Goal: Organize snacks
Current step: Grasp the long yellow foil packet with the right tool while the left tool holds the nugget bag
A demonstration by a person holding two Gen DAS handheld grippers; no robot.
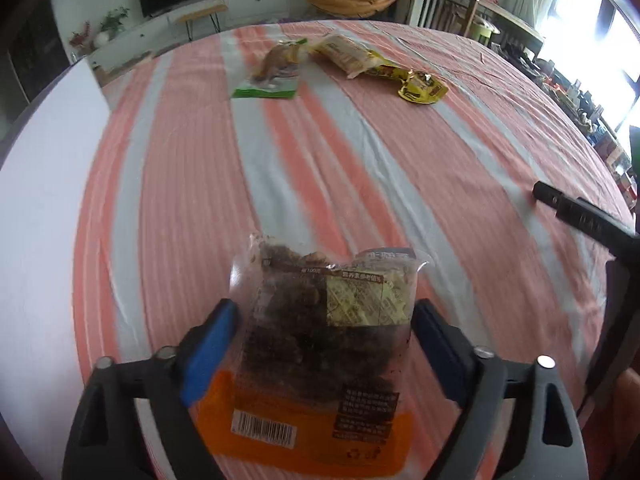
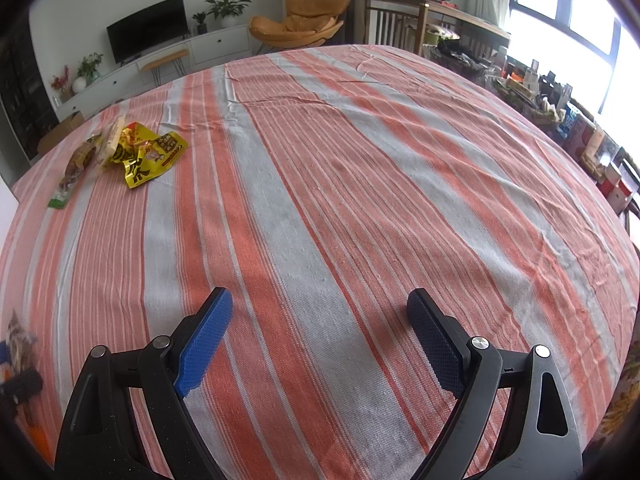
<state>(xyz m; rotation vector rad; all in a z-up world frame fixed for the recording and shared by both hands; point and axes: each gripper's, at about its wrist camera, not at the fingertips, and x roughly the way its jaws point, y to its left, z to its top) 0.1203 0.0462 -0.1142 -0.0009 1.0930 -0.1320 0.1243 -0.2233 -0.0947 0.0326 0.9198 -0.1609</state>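
Note:
A clear snack bag (image 1: 320, 320) with dark pieces, a yellow label and an orange bottom band fills the gap between my left gripper's (image 1: 324, 308) blue pads, which press on its two side edges. In the right wrist view this bag (image 2: 16, 340) shows blurred at the far left edge. Far across the striped tablecloth lie a green-edged pouch (image 1: 272, 76), a pale long packet (image 1: 344, 56) and a crumpled yellow wrapper (image 1: 420, 84), close together. My right gripper (image 2: 320, 300) stands open over bare cloth with nothing between its fingers.
The round table carries an orange and grey striped cloth (image 2: 340, 200); its white bare rim (image 1: 40, 200) shows on the left. A finger of the right gripper (image 1: 580, 216) reaches in from the right. Chairs and cluttered shelves (image 2: 560, 112) stand beyond the far and right edges.

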